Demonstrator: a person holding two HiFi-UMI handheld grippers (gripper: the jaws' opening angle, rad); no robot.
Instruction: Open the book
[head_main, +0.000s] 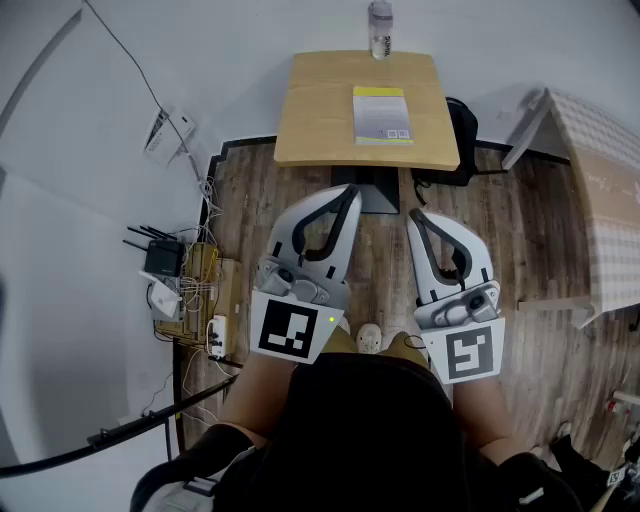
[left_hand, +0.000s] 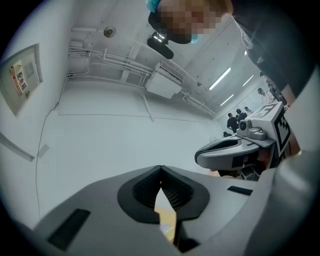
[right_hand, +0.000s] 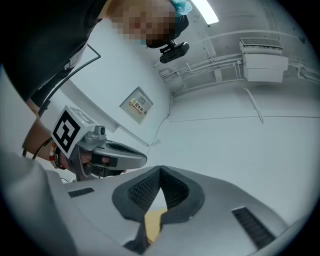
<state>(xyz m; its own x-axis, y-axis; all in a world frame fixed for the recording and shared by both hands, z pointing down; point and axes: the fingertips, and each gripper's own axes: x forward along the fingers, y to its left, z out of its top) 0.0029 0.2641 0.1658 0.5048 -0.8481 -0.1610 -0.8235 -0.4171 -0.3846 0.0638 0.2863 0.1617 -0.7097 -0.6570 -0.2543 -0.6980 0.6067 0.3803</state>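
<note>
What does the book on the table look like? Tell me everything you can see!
The book has a yellow-green cover with a pale strip along its near edge, which carries small printed squares. The cover looks like smooth paper or card. The book is closed and lies flat on the wooden table, right of the tabletop's middle, its edges roughly square with the table's. Only the table touches it.

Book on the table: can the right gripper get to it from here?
Probably yes. The book lies closed on the table with nothing on it, and nothing stands between it and the right gripper, held short of the table, jaws shut. The bottle stands beyond the book.
</note>
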